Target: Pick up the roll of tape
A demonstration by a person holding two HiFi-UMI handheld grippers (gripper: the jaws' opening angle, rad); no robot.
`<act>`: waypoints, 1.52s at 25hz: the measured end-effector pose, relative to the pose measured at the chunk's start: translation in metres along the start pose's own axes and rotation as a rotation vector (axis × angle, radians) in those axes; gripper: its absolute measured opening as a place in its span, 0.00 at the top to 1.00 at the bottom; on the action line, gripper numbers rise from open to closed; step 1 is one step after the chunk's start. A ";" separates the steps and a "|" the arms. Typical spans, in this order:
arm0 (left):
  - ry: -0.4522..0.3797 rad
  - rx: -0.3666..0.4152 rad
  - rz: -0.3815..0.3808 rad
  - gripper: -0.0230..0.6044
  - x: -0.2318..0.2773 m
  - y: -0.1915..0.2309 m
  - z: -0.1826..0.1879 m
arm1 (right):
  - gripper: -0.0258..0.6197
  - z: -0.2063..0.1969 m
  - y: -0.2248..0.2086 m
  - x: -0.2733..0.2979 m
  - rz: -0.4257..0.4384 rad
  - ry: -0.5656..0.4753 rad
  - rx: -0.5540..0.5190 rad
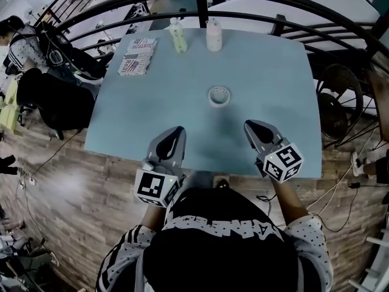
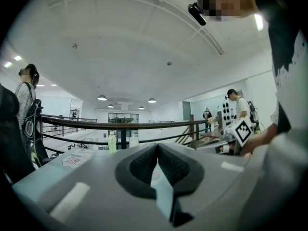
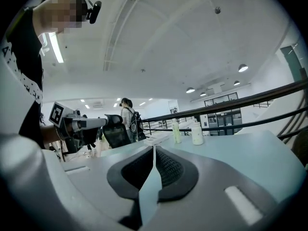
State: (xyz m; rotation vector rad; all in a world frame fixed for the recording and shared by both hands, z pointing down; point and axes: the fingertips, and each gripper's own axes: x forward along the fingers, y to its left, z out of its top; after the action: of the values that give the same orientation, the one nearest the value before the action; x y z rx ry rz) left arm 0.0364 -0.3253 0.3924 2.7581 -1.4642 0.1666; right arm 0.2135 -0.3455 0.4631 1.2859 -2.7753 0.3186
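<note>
At the near edge of the pale blue worktop [image 1: 267, 84], the left tongs [image 1: 176, 132] and the right tongs [image 1: 252, 128] hovered well apart, tips pointing toward the far edge. Each pair had its jaws pressed together with nothing between them. Beyond them, about the middle of the worktop, the roll of tape [image 1: 219, 95] lay flat, apart from both tongs. Close to the far edge, a pale green bottle [image 1: 177, 36] and a white bottle [image 1: 213, 35] stood upright near each other. A printed packet [image 1: 137, 56] lay flat near the far left corner. A dark curved railing [image 1: 200, 11] ran past the far edge.
</note>
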 end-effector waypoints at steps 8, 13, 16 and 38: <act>-0.013 0.006 0.020 0.96 0.014 0.021 0.010 | 0.93 -0.016 -0.023 0.042 0.022 0.099 -0.040; -0.002 -0.010 0.056 0.96 0.021 0.044 0.003 | 0.91 -0.030 -0.032 0.073 0.043 0.153 -0.065; -0.001 -0.015 0.066 0.96 0.026 0.057 0.001 | 0.89 -0.037 -0.031 0.091 0.064 0.181 -0.079; 0.027 -0.065 0.102 0.96 0.054 0.116 -0.016 | 0.80 -0.073 -0.043 0.161 0.127 0.361 -0.225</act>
State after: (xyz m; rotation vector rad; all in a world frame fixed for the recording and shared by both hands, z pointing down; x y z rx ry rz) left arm -0.0307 -0.4335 0.4092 2.6213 -1.5754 0.1544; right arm 0.1403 -0.4775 0.5651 0.9027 -2.5031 0.2123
